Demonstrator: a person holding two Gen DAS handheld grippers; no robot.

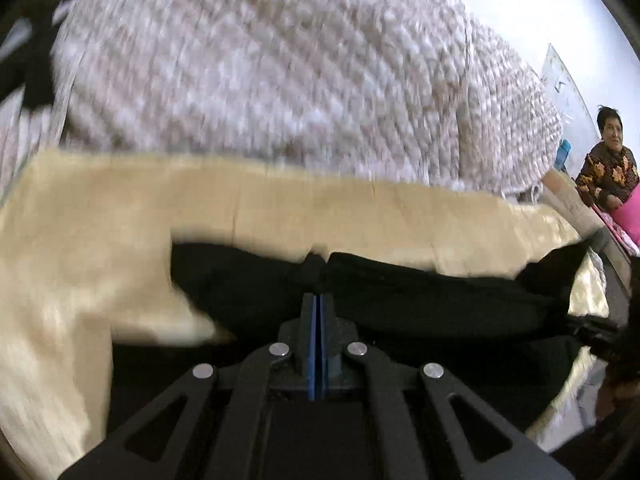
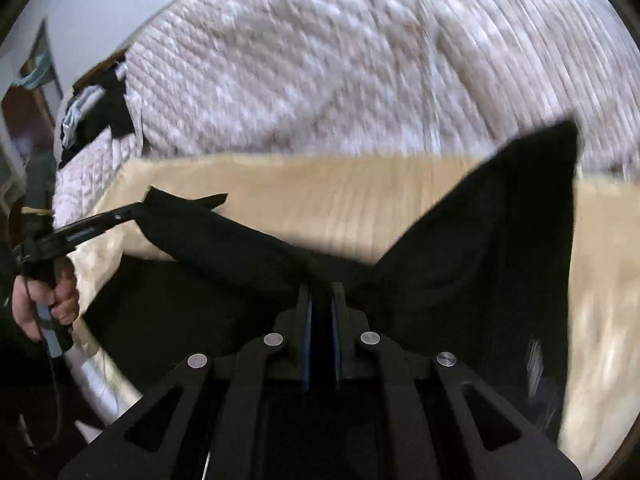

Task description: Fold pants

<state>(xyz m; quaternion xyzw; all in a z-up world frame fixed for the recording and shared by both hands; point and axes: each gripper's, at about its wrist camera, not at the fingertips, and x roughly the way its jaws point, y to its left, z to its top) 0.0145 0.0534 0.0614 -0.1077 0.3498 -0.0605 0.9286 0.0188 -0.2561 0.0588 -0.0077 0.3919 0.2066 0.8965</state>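
Looking along the left gripper [image 1: 318,280], a cream-yellow bedsheet [image 1: 100,220] lies below a white textured quilt [image 1: 260,60]; a woman in a dark patterned top [image 1: 610,164] sits by the white wall at far right. Its blue-padded jaws are pressed together, pinching an edge of the black fabric pants [image 1: 400,292], which stretch across the sheet.

From the right gripper [image 2: 320,292], the same sheet and quilt fill the background. Its jaws clamp a thick fold of pants, one corner lifted rightward. At left, a hand [image 2: 44,304] grips the other tool's handle.
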